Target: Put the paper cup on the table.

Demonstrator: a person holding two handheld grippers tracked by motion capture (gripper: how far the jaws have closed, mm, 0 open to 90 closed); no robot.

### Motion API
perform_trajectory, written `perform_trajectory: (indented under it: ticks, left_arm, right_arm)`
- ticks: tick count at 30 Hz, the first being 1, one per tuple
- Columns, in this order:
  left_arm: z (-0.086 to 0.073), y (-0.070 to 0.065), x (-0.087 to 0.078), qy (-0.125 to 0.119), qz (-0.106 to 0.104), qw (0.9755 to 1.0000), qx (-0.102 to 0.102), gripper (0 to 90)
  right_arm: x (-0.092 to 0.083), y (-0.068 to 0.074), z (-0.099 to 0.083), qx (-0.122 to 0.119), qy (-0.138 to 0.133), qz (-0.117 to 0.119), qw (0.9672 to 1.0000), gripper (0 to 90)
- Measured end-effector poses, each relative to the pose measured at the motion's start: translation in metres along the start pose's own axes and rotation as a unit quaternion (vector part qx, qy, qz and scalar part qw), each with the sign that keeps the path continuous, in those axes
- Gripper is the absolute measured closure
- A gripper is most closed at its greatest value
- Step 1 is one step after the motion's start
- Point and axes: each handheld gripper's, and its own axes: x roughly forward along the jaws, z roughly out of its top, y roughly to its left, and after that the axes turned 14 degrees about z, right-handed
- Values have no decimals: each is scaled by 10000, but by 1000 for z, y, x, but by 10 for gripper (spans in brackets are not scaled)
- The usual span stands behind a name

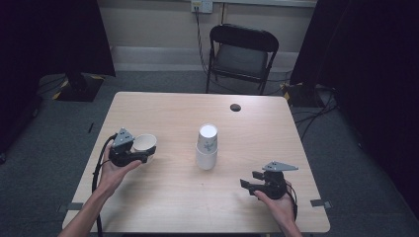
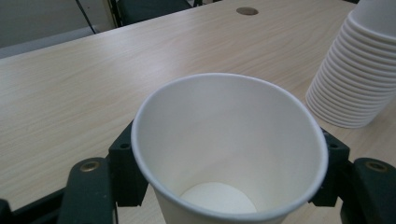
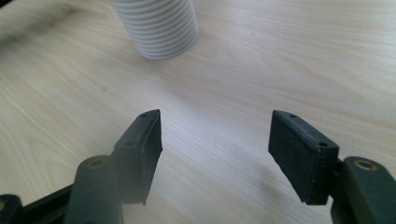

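I log: left gripper (image 1: pixel 141 157) clamped on a smooth white paper cup (image 1: pixel 145 142); right gripper (image 1: pixel 249 179) wide, empty; ribbed stack of white paper cups (image 1: pixel 206 146) mid-table, on pale woodgrain table (image 1: pixel 163 111).

We see the table (image 1: pixel 163 113) softly lit from overhead while darkness swallows the room toward 9 and 3 o'clock. Glare whitens the cup stack (image 1: pixel 207 146); in the right gripper view, the near black jaws blur toward 6 o'clock.

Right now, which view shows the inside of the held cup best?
Left gripper view: the cup sits between the left gripper jaws, mouth toward the camera, bottom visible and empty. The high view shows it small, from the side. The right gripper view shows the cup stack.
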Motion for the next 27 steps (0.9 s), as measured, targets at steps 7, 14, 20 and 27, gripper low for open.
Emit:
perform_trajectory:
  ticks: [7,14,20,27]
  left_arm:
    - [-7,-5,14,-36,35,9999,-128,315]
    - [-10,-3,25,19,259,9996,-138,315]
    - [-13,-7,30,52,212,9997,-118,307]
    - [-15,-3,27,221,129,9992,-299,276]
  right_arm:
    - [9,-8,-10,7,269,-206,9994,320]
    - [15,-12,-13,-119,448,-357,9983,289]
    - [18,-10,-17,-365,390,-522,9972,263]
    - [22,-9,-19,-530,338,-668,9958,259]
